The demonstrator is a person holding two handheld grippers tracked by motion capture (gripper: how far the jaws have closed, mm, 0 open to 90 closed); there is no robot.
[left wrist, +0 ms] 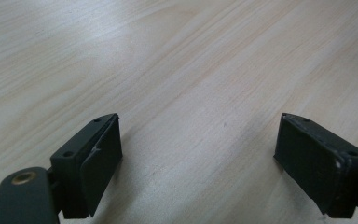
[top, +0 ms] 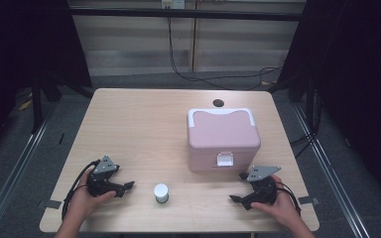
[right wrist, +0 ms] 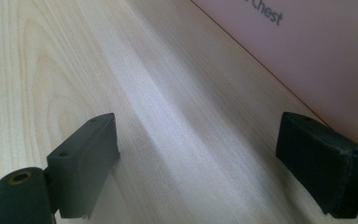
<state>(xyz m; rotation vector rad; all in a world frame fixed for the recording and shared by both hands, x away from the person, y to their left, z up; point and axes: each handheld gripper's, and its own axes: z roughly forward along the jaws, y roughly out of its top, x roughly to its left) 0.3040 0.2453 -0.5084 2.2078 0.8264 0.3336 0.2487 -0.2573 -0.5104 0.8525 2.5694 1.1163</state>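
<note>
The left gripper (top: 127, 186), a black two-jaw tool w/ a grey three-cornered plate on top, is held low over the light wooden table (top: 139, 124) by the left hand (top: 85, 201). In the left gripper view (left wrist: 200, 154) its jaws are seen wide apart, w/ nothing but bare wood grain between them. In the high view the tips are pointed toward the small white cylindrical container w/ a greenish base (top: 160, 193), which stands upright just beside them, not touched.

The right gripper (top: 234, 199), same build, is held by the right hand (top: 278, 206) on the other side of that container, tips also turned toward it but farther off. In the right gripper view (right wrist: 198, 154) the jaws are likewise spread, empty, over bare wood; a pale pink wall w/ dark lettering (right wrist: 317, 56) is seen close past the jaw at the picture's right, apart from it.

That wall belongs to the pink plastic cooler box w/ a white rim and a white front latch (top: 222, 139), which is set behind the white container and to its right, lid down. The right gripper is placed just in front of the box's front right corner. A dark round hole in the tabletop (top: 218, 103) is seen beyond the box, approx. in line w/ its middle. Black cables (top: 188, 74) are trailed over the floor past the table's far edge.
</note>
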